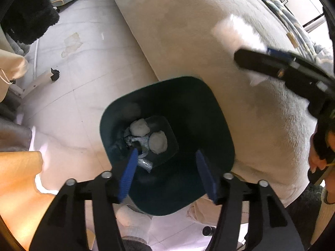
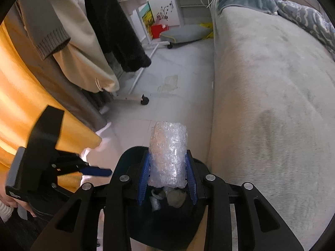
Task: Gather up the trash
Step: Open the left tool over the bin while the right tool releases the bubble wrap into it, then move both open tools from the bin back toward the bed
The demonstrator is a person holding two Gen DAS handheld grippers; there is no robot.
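While the right claw (image 2: 167, 175) pinches a crinkly bubble-wrap roll (image 2: 168, 156) between ribbed blue pads directly above the dark, rounded-square bin (image 1: 167, 104), the left claw (image 1: 167, 173) hangs agape over it. Two crumpled paper balls (image 1: 139, 127) lie inside; at 1 o'clock stretches a plush grey bed (image 2: 272, 104).

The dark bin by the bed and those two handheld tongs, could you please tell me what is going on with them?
A person is collecting trash with handheld tongs in each hand. The right tongs are shut on a roll of clear bubble wrap, held just above the dark green plastic bin on the floor beside the grey bed. The left tongs are open and empty over the bin's mouth. Two crumpled grey paper balls and some clear wrappers already lie at the bottom.
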